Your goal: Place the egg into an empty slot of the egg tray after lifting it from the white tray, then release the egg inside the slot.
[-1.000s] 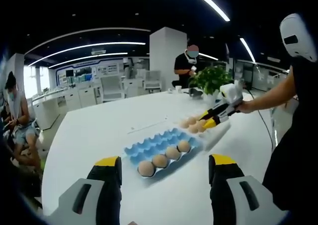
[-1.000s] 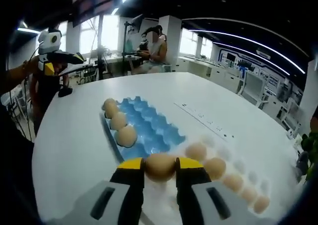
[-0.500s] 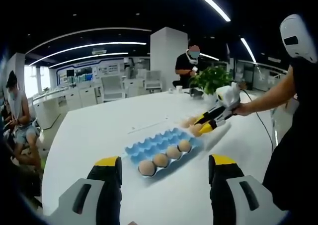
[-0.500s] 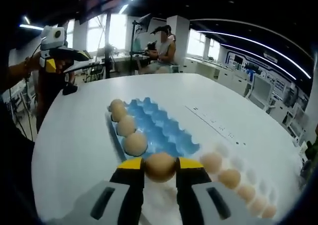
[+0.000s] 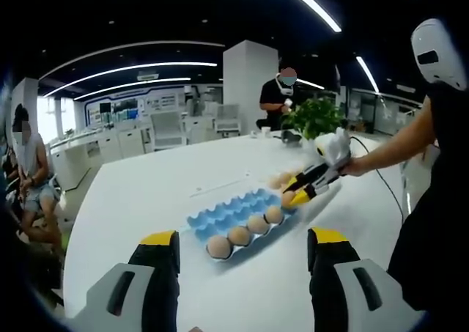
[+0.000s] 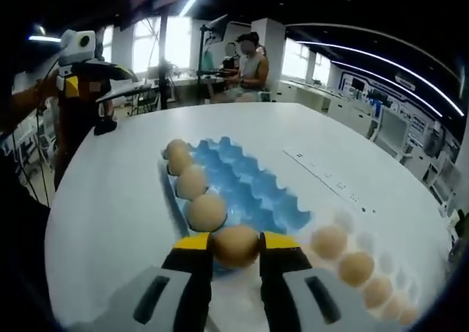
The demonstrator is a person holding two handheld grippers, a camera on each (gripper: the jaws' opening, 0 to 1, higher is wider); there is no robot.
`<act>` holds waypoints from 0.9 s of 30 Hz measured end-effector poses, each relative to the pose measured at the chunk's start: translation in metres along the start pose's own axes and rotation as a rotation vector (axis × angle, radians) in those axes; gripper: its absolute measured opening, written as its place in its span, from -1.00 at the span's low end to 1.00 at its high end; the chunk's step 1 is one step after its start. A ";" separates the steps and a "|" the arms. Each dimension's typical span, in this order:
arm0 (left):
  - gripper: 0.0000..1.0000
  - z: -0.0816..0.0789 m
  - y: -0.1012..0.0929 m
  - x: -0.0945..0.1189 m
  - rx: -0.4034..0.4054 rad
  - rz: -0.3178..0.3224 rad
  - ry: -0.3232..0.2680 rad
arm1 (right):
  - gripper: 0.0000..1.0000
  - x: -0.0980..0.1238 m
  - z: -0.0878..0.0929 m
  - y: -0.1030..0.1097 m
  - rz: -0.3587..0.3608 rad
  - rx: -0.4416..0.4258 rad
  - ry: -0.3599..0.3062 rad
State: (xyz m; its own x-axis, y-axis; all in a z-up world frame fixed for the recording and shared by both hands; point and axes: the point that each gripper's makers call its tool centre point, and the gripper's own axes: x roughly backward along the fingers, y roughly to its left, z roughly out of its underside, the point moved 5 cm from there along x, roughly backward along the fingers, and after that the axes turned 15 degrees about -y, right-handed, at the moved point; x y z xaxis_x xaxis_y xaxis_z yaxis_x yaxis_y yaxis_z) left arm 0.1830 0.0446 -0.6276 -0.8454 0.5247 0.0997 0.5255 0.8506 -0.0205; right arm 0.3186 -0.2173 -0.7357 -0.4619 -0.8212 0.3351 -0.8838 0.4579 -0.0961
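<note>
My right gripper (image 6: 236, 238) is shut on a brown egg (image 6: 236, 248), held just above the near end of the blue egg tray (image 6: 253, 189). One edge row of that tray holds several eggs (image 6: 207, 211); its other slots are bare. The white tray (image 6: 365, 241), with several eggs (image 6: 357, 268), lies just right of it. In the left gripper view the right gripper (image 5: 306, 187) holds the egg (image 5: 288, 198) at the blue tray's (image 5: 229, 211) right end. My left gripper (image 5: 244, 245) stands open and apart, nothing between its fingers; it shows far off (image 6: 88, 75).
A long thin white strip (image 6: 330, 185) lies on the round white table (image 5: 146, 200) beyond the trays. A potted plant (image 5: 314, 116) stands at the far edge with a person (image 5: 278, 97) behind it. A seated person (image 5: 33, 171) is at the left.
My right gripper has carried the egg away from the white tray and lower, over the end of the blue tray beside its row of eggs. My left gripper has stayed still and open.
</note>
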 end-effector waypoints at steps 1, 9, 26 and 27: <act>0.43 0.000 0.000 0.000 0.000 0.000 0.000 | -0.52 -0.001 0.001 0.000 -0.002 -0.003 0.003; 0.43 -0.001 0.001 0.001 0.000 -0.005 -0.002 | -0.52 -0.004 0.007 0.002 -0.018 -0.009 0.023; 0.43 -0.001 0.002 0.001 -0.003 -0.007 -0.001 | -0.51 -0.009 0.014 0.005 -0.040 -0.012 0.038; 0.43 -0.001 0.002 0.000 -0.003 -0.006 -0.002 | -0.50 -0.009 0.014 0.006 -0.040 -0.011 0.037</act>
State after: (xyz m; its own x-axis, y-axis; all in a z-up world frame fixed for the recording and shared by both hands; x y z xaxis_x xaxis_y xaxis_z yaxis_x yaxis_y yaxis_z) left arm 0.1836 0.0462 -0.6262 -0.8489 0.5195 0.0977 0.5205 0.8537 -0.0171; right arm 0.3170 -0.2117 -0.7523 -0.4233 -0.8258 0.3726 -0.9004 0.4292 -0.0716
